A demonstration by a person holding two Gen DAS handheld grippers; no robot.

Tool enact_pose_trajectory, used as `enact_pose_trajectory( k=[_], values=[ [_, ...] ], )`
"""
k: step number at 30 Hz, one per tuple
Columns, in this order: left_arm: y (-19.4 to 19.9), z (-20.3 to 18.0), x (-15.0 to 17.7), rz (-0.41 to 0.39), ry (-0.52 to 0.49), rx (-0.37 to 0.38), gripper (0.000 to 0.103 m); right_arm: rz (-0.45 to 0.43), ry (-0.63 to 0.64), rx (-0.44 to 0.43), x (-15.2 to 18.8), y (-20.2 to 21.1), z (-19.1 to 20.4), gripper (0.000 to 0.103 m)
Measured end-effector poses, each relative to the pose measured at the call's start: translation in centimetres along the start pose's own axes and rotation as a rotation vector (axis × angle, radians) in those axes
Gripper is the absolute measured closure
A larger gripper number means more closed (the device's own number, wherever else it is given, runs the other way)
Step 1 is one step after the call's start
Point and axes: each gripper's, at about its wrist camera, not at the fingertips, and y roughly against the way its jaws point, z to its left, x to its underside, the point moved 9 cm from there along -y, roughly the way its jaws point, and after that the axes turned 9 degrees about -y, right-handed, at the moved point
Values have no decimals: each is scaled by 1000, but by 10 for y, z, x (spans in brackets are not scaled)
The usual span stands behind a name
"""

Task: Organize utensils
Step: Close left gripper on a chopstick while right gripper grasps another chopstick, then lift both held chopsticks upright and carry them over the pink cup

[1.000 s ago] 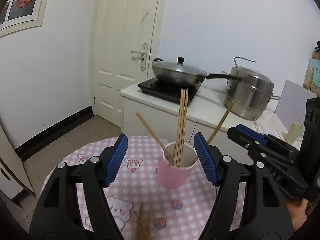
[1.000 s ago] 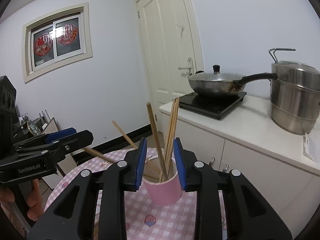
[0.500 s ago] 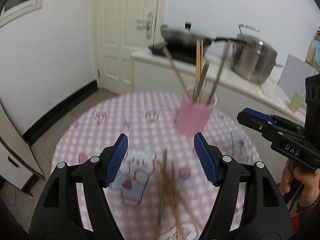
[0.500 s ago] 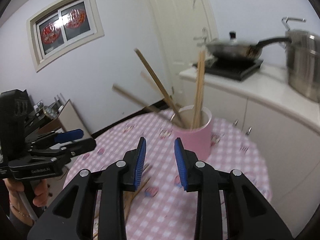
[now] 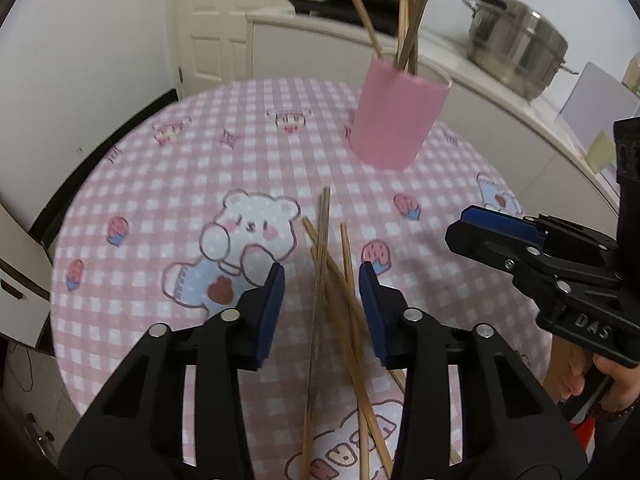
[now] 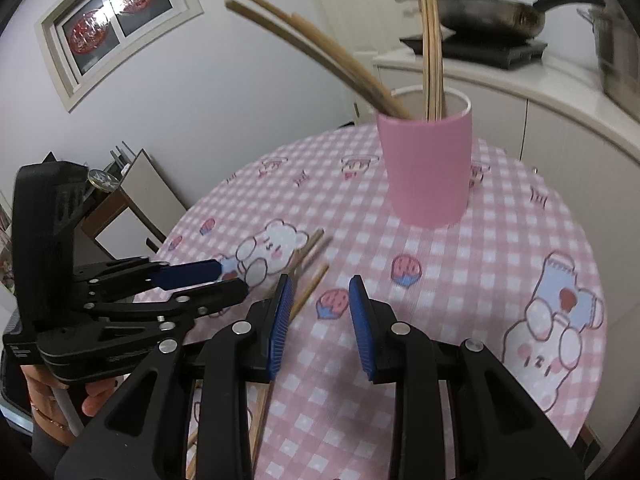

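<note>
Chopsticks (image 5: pixel 326 276) lie loose on the gingham-covered surface (image 5: pixel 180 176) as both tools drop from the pink cup (image 5: pixel 396 116); left tool (image 5: pixel 322 286) narrows around the pile, closing, not yet gripping, while right tool (image 6: pixel 320 300) hangs narrow, empty.

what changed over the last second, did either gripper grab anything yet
Both views tipped down from the pink cup toward the loose chopsticks on the table. The left hand-held gripper now straddles the chopsticks with its jaws closing, pads not yet pressing. The right hand-held gripper holds nothing, gap unchanged. The cup with its chopsticks stayed put.
</note>
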Motion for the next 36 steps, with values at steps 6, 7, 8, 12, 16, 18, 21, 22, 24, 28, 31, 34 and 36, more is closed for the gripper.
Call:
enact_pose_trajectory(
  k=[6,7,8,12,16,18,21,22,24,28,31,34,36],
  values=[
    [-23,1,8,48,6,-2,65,38,-22,-1,8,-8,-7,75],
    [-26,2,8,55,10,-4,65,43,-24,-1,9,-9,-8,75],
    [-28,3,9,59,13,-4,66,47,-25,-1,8,-10,-9,75],
    [-34,3,11,73,13,1,80,71,-25,-5,12,-16,-10,75],
    [-35,3,13,77,12,15,96,115,-12,-22,19,-21,-2,75],
    [-33,4,14,75,8,17,96,142,7,-27,23,-23,3,75],
    [-31,6,16,72,12,13,96,195,39,-24,32,-30,13,75],
    [-29,8,17,70,15,12,96,219,52,-20,35,-33,17,75],
    [-25,11,18,63,22,11,96,250,72,-15,41,-38,23,75],
    [-17,17,19,49,34,8,96,295,100,0,49,-47,31,75],
    [-12,21,20,42,38,7,96,308,118,33,51,-52,32,77],
    [-8,23,20,34,44,10,96,326,131,56,54,-56,32,82],
    [-7,22,19,29,44,16,96,324,142,69,52,-58,32,91]
  ],
)
